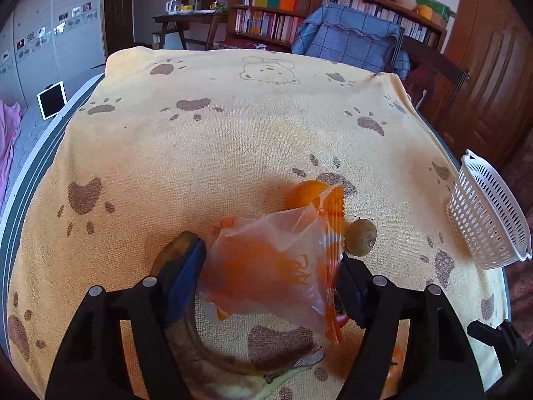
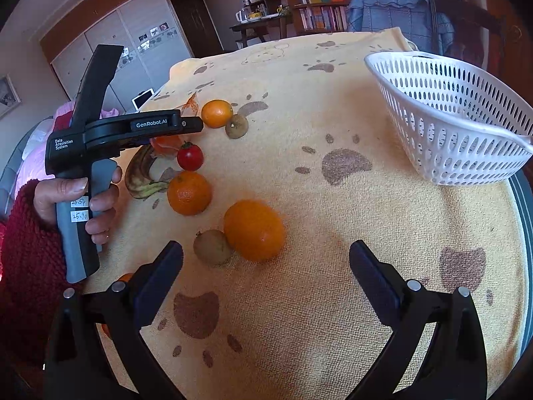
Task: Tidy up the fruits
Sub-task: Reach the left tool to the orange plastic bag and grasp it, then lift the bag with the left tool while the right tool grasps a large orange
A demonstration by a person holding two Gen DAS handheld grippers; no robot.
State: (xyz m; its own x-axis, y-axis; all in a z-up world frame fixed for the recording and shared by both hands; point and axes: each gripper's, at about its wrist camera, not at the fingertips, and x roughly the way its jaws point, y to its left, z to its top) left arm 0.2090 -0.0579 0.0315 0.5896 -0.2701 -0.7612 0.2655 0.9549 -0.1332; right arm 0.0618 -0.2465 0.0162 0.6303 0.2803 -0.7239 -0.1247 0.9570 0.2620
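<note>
Crinkly clear plastic, orange-printed: a bag (image 1: 273,266) pinched between left tool (image 1: 271,286) pads, limp and slippery, best held by a bunched fold. Right tool (image 2: 266,286) spread wide, empty, above the towel (image 2: 333,316). Just beyond, near the table's middle: kiwi (image 2: 213,246) touching a firm, smooth orange (image 2: 255,230), best gripped across the middle. Farther left: mandarin (image 2: 189,193), fragile tomato (image 2: 190,156), soft browned banana (image 2: 140,176). White basket (image 2: 459,123) at the right edge.

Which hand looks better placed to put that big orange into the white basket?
Right. The right gripper is open and empty, with the big orange just ahead and the basket on its side. The left gripper holds a plastic bag.
</note>
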